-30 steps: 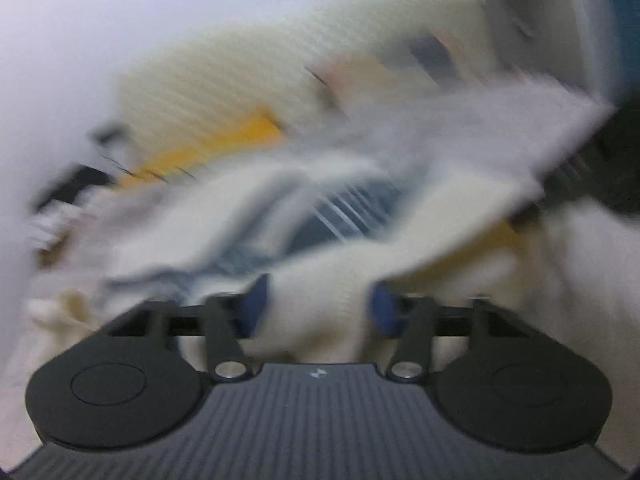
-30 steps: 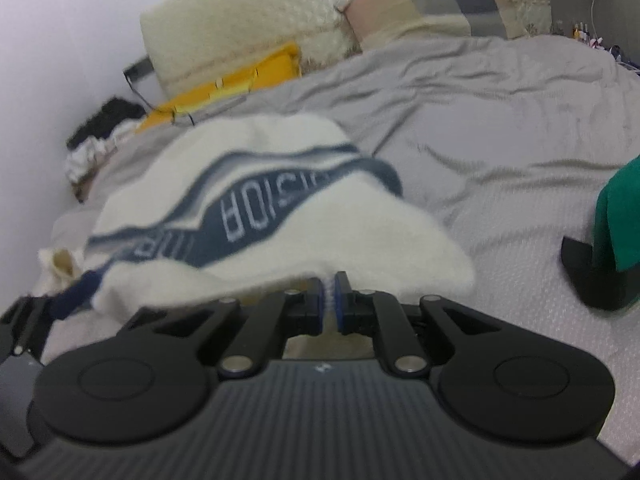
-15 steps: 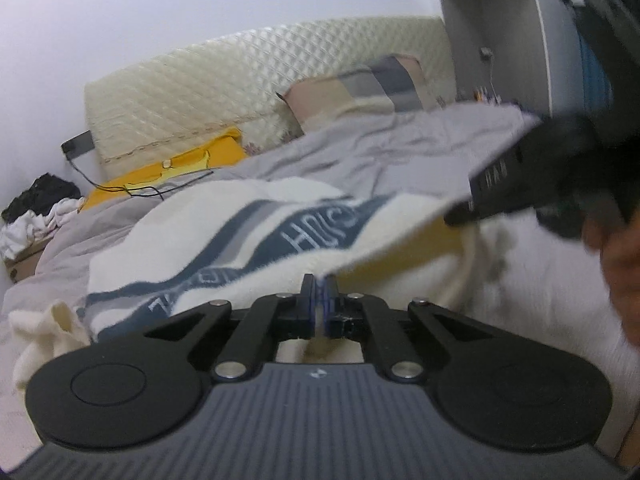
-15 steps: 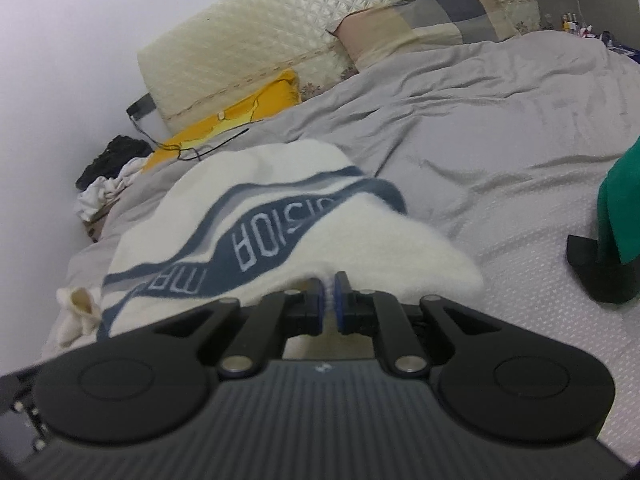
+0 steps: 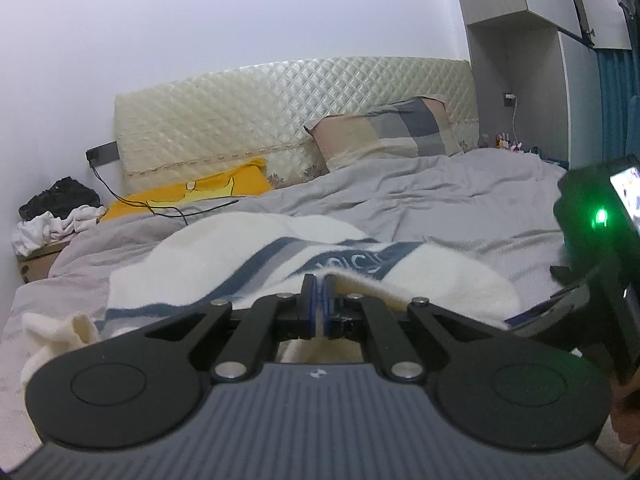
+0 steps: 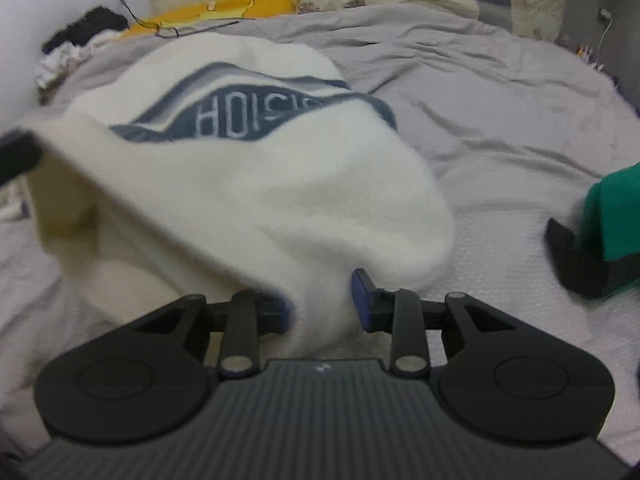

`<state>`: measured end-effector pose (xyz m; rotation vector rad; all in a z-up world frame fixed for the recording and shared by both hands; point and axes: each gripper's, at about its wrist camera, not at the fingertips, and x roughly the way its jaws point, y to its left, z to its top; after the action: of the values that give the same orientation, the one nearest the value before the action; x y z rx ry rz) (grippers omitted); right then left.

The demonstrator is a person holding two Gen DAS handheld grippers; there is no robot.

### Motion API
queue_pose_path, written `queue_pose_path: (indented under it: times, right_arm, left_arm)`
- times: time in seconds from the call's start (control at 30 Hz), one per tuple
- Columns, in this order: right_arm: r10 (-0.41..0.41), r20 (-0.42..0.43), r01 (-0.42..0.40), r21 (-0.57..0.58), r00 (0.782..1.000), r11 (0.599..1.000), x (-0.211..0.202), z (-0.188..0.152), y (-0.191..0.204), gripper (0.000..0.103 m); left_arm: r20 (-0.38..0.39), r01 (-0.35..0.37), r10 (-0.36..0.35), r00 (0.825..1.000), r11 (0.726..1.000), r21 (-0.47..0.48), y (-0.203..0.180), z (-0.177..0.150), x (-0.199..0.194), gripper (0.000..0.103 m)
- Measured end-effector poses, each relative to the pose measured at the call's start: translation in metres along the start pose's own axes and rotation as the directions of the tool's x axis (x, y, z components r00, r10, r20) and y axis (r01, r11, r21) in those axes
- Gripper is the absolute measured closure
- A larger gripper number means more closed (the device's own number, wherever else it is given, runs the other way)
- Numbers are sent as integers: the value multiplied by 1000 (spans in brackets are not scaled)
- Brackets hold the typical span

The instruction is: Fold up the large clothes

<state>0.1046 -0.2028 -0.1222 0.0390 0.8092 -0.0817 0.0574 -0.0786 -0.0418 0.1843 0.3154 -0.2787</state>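
A white fuzzy sweater with a navy stripe and lettering lies on the grey bedsheet. My left gripper is shut on its near edge and holds that edge raised. In the right wrist view the sweater drapes toward me. My right gripper has its jaws opening, with a fold of the sweater hanging loosely between the blue pads. The right gripper's body, with a green light, shows at the right of the left wrist view. A blurred black shape at the left edge is the left gripper.
A quilted headboard, a checked pillow and a yellow cloth with a black cable line the far end. A heap of dark and white clothes sits far left. A green garment over a black item lies right.
The left gripper closed on the sweater's edge and rose with it. The right gripper, shut on the sweater before, has spread its jaws and tipped downward.
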Motion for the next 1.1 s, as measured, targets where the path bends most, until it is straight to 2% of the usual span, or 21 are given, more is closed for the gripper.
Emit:
queue_pose_path:
  times: [0.03, 0.1, 0.2, 0.33, 0.43, 0.53, 0.57, 0.6, 0.7, 0.8, 0.9, 1.03, 1.1]
  right_arm:
    - [-18, 25, 17, 17, 1000, 1000, -3, 0, 0, 74]
    - [-22, 97, 16, 63, 995, 998, -14, 3, -6, 90]
    - [21, 239, -53, 130, 971, 990, -41, 12, -19, 92]
    - [61, 318, -112, 143, 946, 983, -58, 17, -25, 92]
    - [71, 334, -117, 119, 940, 986, -61, 16, -20, 92]
    - [96, 341, -146, 124, 935, 982, -60, 16, -21, 92]
    - [101, 345, -153, 125, 933, 980, -62, 17, -21, 92]
    - [113, 352, -166, 126, 929, 978, -62, 18, -22, 92]
    - [133, 356, -187, 122, 925, 975, -67, 18, -20, 92]
    - [147, 334, -192, 105, 931, 976, -64, 18, -18, 92]
    - [149, 326, -191, 99, 934, 977, -62, 17, -17, 92]
    - [115, 346, -171, 135, 931, 976, -63, 16, -19, 92]
    - [77, 355, -135, 140, 932, 981, -62, 16, -18, 92]
  left_arm:
    - [-3, 5, -5, 1000, 1000, -6, 1, -1, 0, 100]
    - [-11, 14, -14, 1000, 1000, -16, 2, -2, -1, 100]
    - [-10, 13, -13, 1000, 1000, -16, 2, -3, -3, 100]
    - [-24, 14, -15, 1000, 999, -30, 3, -6, 0, 99]
    - [-46, 33, -34, 998, 999, -42, 2, -10, 5, 98]
    - [-63, 25, -26, 998, 999, -26, -4, -15, 12, 90]
    - [-69, 25, -26, 997, 1000, -18, -7, -17, 15, 83]
    - [-70, 16, -15, 997, 1000, 7, -11, -19, 18, 71]
    - [-33, -30, 33, 999, 996, 86, -24, -26, 22, 50]
    - [-1, -69, 70, 998, 989, 132, -35, -28, 31, 46]
    - [35, -131, 127, 991, 982, 134, -39, -27, 38, 44]
    - [-4, -208, 208, 978, 977, 43, -22, -25, 48, 37]
    - [-25, -222, 221, 975, 975, -1, -12, -25, 48, 27]
